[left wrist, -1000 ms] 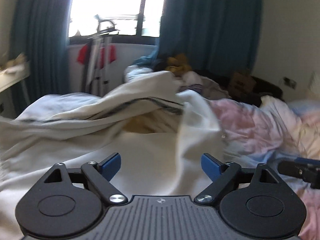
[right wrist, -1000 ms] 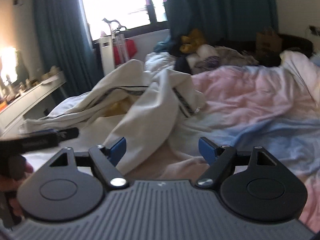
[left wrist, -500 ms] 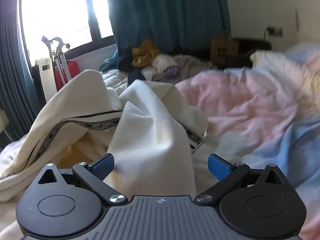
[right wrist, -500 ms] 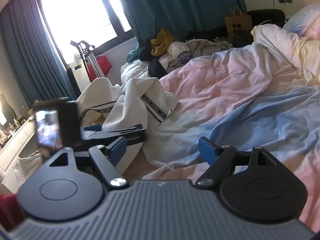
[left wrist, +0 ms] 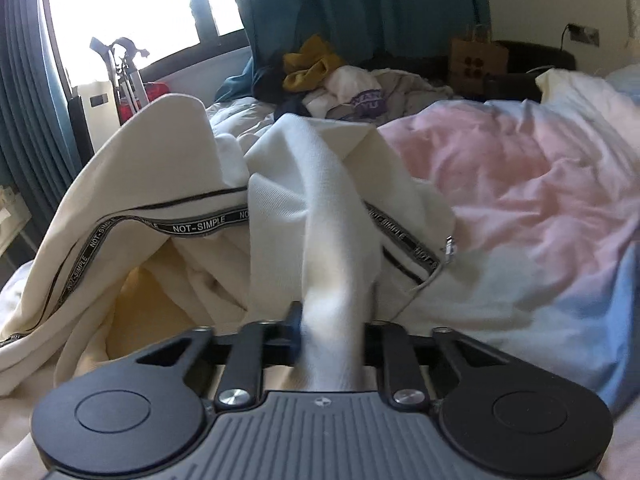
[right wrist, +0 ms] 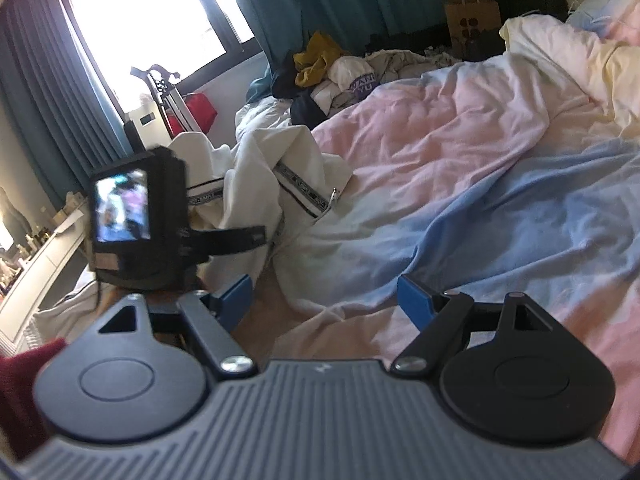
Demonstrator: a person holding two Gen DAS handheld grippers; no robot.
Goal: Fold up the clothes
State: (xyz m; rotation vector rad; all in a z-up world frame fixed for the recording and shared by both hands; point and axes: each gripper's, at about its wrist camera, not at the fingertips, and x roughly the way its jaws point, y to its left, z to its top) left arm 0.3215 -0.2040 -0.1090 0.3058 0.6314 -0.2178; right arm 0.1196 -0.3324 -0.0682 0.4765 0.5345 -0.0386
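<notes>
Cream jacket [left wrist: 280, 184] (black NOT-SIMPLE tape along its zip) lies rumpled on the bed [right wrist: 460, 152]; left gripper [left wrist: 332, 332] pinches its fabric, right gripper [right wrist: 324, 298] hovers spread.

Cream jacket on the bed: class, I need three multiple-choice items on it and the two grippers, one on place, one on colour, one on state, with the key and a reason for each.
1. Where does the cream jacket lie?
A. on the pink and blue duvet
B. hung on the curtain
C. inside the paper bag

2. What colour is the tape printed NOT-SIMPLE along the jacket's zip?
A. red
B. black with white letters
C. yellow

3. What state is the left gripper in?
A. open and empty
B. shut on a fold of the jacket
C. out of sight

Key:
1 A, the jacket is heaped on the duvet, left of its pink part.
2 B, the black band shows white lettering.
3 B, the fingers have closed on white cloth that runs up between them, while the right gripper is open, holding nothing.
</notes>
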